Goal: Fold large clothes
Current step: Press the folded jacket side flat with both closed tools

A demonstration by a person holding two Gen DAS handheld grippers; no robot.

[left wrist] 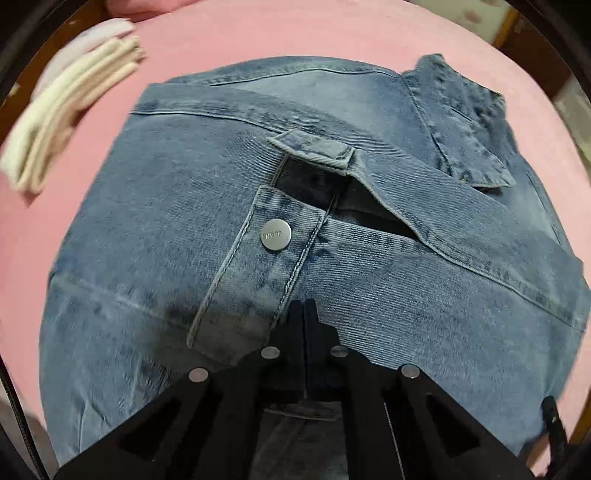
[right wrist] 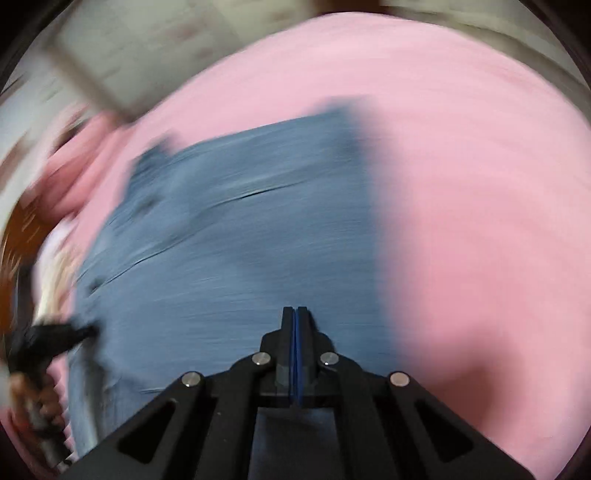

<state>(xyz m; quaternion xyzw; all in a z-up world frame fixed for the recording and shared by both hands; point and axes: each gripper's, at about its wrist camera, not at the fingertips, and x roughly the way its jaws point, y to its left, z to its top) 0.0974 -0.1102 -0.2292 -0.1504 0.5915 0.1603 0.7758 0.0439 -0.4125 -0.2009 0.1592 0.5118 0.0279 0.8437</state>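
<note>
A blue denim jacket (left wrist: pixel 166 229) lies folded on the pink bedsheet (left wrist: pixel 258 33), filling most of my left wrist view. Its faded twill shows stitched seams, a cuff (left wrist: pixel 255 258) with a silver metal button (left wrist: pixel 276 235) stamped with lettering, and a collar or flap (left wrist: pixel 458 122) turned up at the far right corner. The cuff runs diagonally from near my fingertips up toward the middle of the garment; the folded bundle's long side stretches across the frame, left to right. My left gripper (left wrist: pixel 304 306) is clenched tight, jaws together, tips low over the denim beside the cuff; whether any cloth is pinched there I cannot tell. My right gripper (right wrist: pixel 295 312) is likewise clamped closed, with only a blue strip between its jaws, over the jacket's near edge. That right view is heavily smeared by motion, so seams and folds dissolve into streaks. A stack of cream folded cloth (left wrist: pixel 70 114) sits well apart at far left, partly blurred.
</note>
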